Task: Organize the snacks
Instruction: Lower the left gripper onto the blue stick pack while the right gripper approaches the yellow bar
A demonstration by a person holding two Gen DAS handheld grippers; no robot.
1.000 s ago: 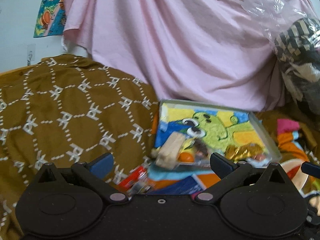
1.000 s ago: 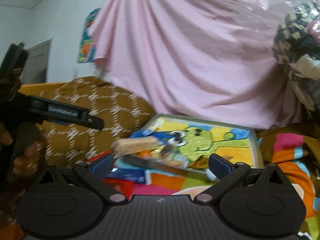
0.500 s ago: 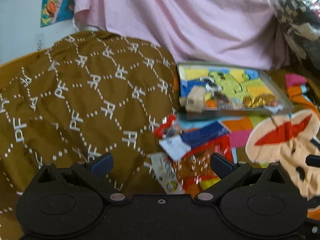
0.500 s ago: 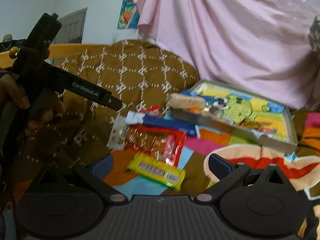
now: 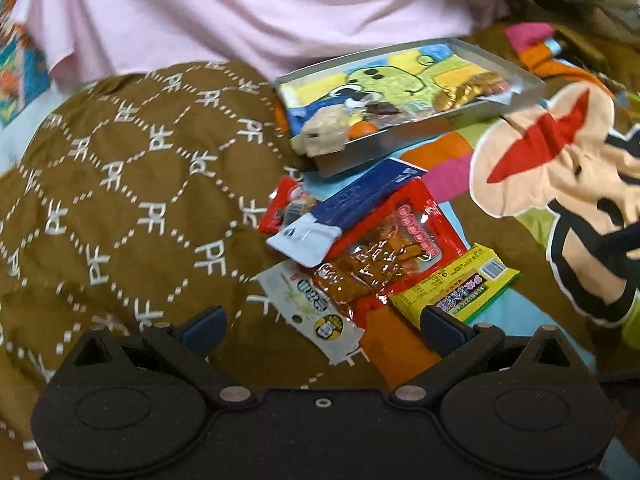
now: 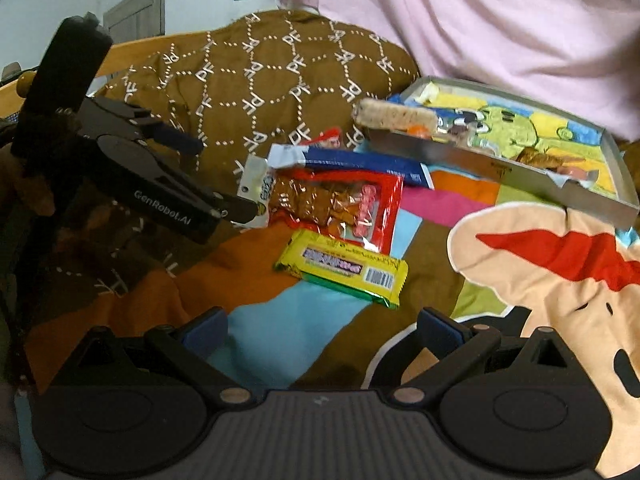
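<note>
While both claws gape empty, I aim left claw (image 5: 322, 326) at white packet (image 5: 316, 312) near tray (image 5: 400, 136); pinch edge, lift flat.

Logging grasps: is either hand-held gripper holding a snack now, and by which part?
Nothing is held. Left hand-held gripper and right hand-held gripper are both open and empty.

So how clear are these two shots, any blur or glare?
Left wrist view: soft motion blur, glare on the red snack packet, fisheye bending at the edges. Right wrist view: sharper on the yellow bar, the metal tray slightly smeared.
</note>
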